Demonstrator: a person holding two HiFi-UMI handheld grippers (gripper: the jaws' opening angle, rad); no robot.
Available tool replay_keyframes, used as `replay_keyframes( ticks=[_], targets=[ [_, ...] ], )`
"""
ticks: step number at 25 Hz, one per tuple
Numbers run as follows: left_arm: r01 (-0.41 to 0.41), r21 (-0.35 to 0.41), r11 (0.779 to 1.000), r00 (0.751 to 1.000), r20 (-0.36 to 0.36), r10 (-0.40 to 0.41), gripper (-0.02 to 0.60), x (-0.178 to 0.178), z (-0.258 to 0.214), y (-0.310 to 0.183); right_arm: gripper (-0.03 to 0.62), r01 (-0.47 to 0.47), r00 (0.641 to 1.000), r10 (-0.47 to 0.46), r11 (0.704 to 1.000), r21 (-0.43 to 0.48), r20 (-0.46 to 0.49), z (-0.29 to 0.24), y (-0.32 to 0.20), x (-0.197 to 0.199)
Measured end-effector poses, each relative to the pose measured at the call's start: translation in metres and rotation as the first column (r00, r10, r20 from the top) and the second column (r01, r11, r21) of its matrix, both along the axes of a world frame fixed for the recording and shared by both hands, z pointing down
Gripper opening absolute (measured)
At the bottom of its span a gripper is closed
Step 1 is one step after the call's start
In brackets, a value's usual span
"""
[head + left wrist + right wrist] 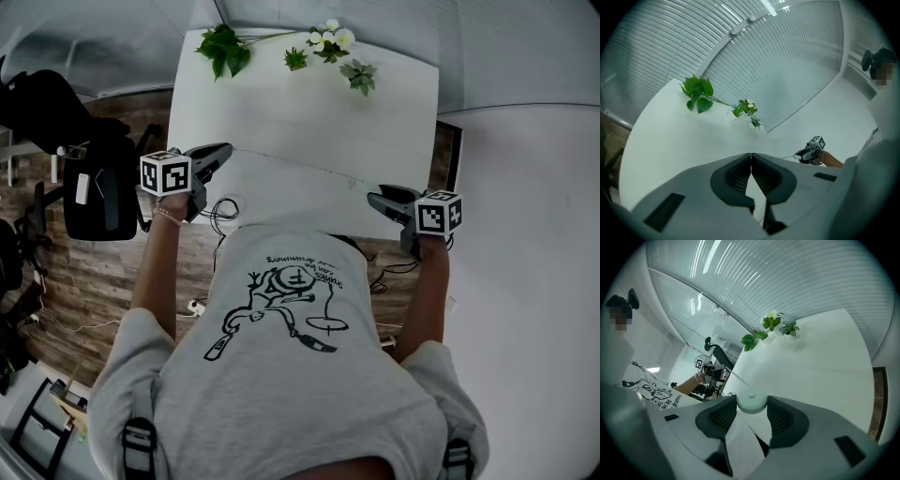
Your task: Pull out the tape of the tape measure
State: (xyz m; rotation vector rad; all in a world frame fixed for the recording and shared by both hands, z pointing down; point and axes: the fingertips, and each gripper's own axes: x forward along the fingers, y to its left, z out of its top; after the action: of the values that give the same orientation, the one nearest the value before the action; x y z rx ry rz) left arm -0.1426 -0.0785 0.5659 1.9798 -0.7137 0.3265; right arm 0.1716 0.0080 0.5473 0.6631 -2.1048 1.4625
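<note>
Right hand-held gripper (751, 405) clamps tape measure (751, 400) | left hand-held gripper (751, 161) pinches tape (735, 376)

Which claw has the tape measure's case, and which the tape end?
The right claw holds the round white case between its jaws. The left claw is shut flat on the thin tape, which stretches between them.

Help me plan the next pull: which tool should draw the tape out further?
Left. The left tool is shut on the tape, which stretches to the round case clamped in the right tool; the right only anchors.
</note>
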Motion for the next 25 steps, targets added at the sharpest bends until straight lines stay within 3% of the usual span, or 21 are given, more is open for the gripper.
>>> replay_keyframes(
  ticks=[25],
  targets=[
    [0.058,-0.003,0.998,0.997,0.045,-0.058,0.023,-0.029,0.008,-0.007,0.215,-0.020,1.000,0.020,1.000,0.000,-0.016,0.001,0.000,0.014]
  ],
)
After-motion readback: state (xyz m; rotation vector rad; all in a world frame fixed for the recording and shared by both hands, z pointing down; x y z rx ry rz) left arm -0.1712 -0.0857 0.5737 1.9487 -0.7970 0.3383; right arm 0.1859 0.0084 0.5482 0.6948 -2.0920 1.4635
